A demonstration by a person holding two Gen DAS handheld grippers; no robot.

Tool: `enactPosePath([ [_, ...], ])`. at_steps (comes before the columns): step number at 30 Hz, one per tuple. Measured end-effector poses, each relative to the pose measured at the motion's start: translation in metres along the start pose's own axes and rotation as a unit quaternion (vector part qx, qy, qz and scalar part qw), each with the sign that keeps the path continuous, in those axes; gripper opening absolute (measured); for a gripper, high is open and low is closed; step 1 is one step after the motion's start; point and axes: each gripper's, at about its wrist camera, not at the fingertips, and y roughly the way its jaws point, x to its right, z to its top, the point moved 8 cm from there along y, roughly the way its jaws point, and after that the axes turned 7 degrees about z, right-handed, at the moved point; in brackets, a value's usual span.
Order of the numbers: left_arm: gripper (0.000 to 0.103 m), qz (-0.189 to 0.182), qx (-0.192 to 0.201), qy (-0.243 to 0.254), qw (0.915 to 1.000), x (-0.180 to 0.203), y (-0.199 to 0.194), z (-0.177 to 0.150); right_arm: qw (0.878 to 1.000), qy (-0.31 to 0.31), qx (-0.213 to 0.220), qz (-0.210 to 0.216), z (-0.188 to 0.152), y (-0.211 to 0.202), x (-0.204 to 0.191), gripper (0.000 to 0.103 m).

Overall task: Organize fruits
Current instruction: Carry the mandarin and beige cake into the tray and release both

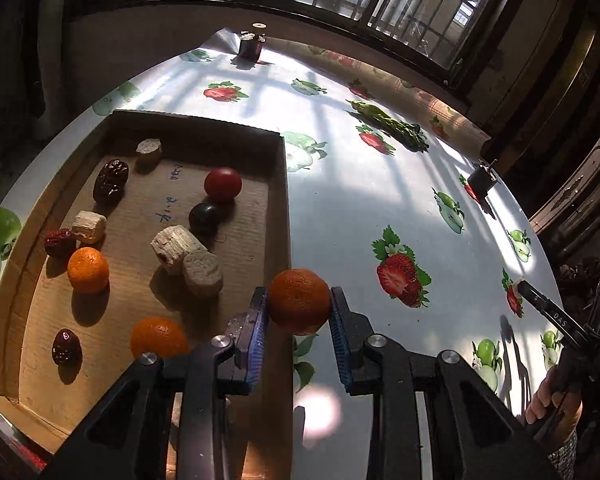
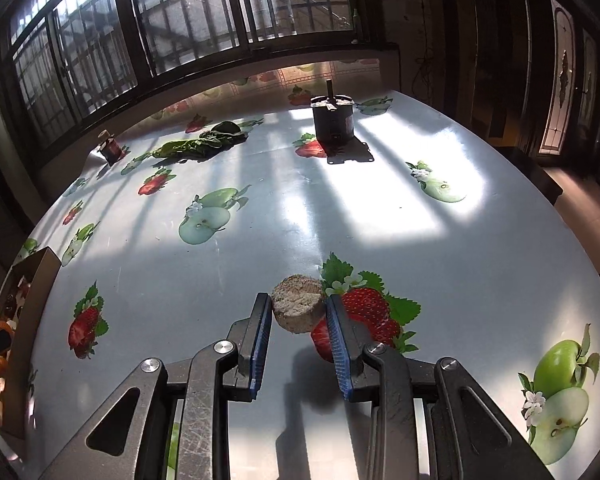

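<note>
My left gripper (image 1: 299,300) is shut on an orange mandarin (image 1: 299,298), held above the right wall of a shallow cardboard tray (image 1: 286,208). Inside the tray lie two more mandarins (image 1: 88,270), a red tomato (image 1: 222,184), a dark round fruit (image 1: 204,218), several dried red dates (image 1: 110,187) and several pale beige cut chunks (image 1: 177,249). In the right wrist view my right gripper (image 2: 298,312) is shut on another beige chunk (image 2: 298,305), lifted just over the fruit-print tablecloth (image 2: 260,200). The tray's corner (image 2: 40,276) shows at the far left there.
A bunch of green leaves (image 2: 198,144) lies toward the far edge by the window. A dark box-shaped object (image 2: 332,118) and a small dark jar (image 2: 110,148) stand on the table. The other gripper and a hand (image 1: 556,392) show at the right in the left wrist view.
</note>
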Motion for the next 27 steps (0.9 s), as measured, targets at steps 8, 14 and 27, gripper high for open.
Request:
enactPosePath([
  [8,0.029,0.09,0.023,-0.065,0.9935,-0.112,-0.019,-0.007,0.99,-0.089,-0.026,0.107,-0.02,-0.003,-0.151,0.03],
  [14,0.029,0.121,0.034,-0.072,0.9895,-0.144,-0.024,-0.01,0.969,-0.138,-0.076,0.188,-0.057,0.013,-0.26,0.031],
  [27,0.029,0.111,0.024,-0.072,0.991,-0.155,-0.01,-0.007,0.947,-0.204,-0.128,0.212,-0.098,0.055,-0.365,0.031],
])
